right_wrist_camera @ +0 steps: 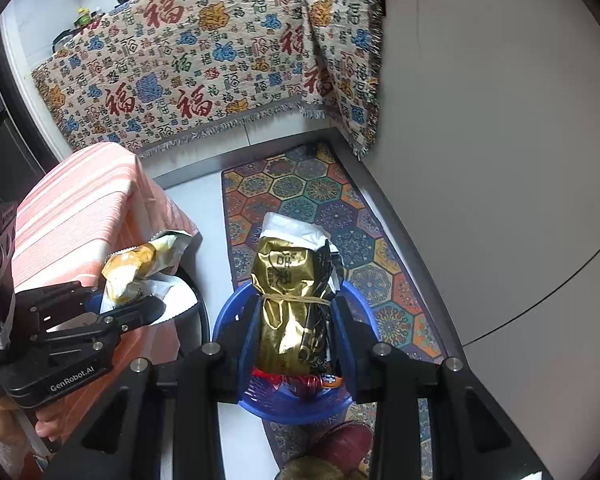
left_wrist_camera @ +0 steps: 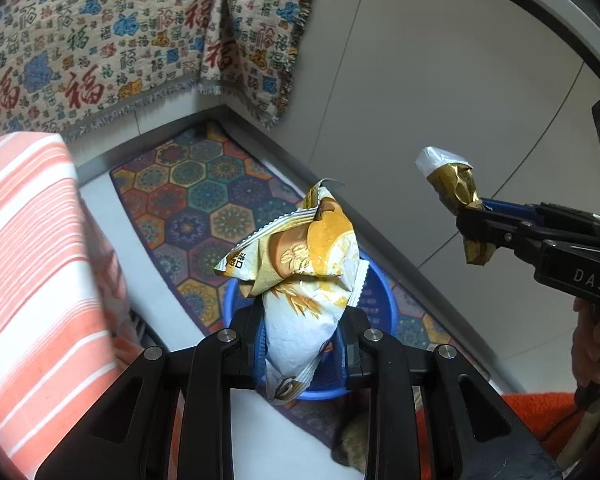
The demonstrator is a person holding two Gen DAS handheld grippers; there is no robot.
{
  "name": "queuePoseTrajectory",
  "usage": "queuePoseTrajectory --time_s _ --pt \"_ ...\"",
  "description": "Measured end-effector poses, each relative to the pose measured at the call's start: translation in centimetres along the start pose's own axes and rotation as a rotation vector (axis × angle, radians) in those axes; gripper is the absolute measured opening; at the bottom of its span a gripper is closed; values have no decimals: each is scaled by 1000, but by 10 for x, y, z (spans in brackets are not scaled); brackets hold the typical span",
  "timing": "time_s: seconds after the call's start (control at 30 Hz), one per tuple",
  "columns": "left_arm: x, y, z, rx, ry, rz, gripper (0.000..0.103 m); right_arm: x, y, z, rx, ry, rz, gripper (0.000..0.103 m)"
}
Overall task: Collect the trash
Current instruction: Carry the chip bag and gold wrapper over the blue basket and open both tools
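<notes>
The left gripper (left_wrist_camera: 300, 344) is seen closed to a narrow gap on a white and yellow snack wrapper (left_wrist_camera: 300, 280), which is pinched at its lower half while the crumpled top stands free above the jaws. Below it, on the patterned floor mat (left_wrist_camera: 204, 200), a blue basket (left_wrist_camera: 384, 304) is seen, and the wrapper hangs over it. To the left a striped orange cloth (left_wrist_camera: 32, 260) is draped over some furniture.

The right gripper (right_wrist_camera: 296, 332) is clamped on a gold foil packet (right_wrist_camera: 288, 300) bound by a rubber band, with white paper showing at its top. The packet is held above the same blue basket (right_wrist_camera: 300, 408), in which red wrappers (right_wrist_camera: 296, 380) already lie.

2 pieces of trash are thus held over 1 container, not yet let go. The risk is judged to lie in the release: both wrappers are light and crumpled, so either could be caught on a pad, or drift past the rim onto the mat if the jaws are opened off centre. The 2 grippers are near each other, so a clash could be caused by crowding.
</notes>
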State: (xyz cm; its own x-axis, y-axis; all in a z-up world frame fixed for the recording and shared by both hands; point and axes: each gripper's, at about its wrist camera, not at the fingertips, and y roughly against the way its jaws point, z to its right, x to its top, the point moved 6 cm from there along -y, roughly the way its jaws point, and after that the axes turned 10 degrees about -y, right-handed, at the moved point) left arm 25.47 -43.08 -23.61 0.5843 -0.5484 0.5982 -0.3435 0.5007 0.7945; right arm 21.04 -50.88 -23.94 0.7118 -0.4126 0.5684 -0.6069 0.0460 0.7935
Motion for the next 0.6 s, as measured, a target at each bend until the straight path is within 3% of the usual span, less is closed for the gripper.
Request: queuePoseTrajectory --time_s 0.6 --pt "6 -29 17 -14 -47 -35 27 6 -26 24 39 -86 -32 38"
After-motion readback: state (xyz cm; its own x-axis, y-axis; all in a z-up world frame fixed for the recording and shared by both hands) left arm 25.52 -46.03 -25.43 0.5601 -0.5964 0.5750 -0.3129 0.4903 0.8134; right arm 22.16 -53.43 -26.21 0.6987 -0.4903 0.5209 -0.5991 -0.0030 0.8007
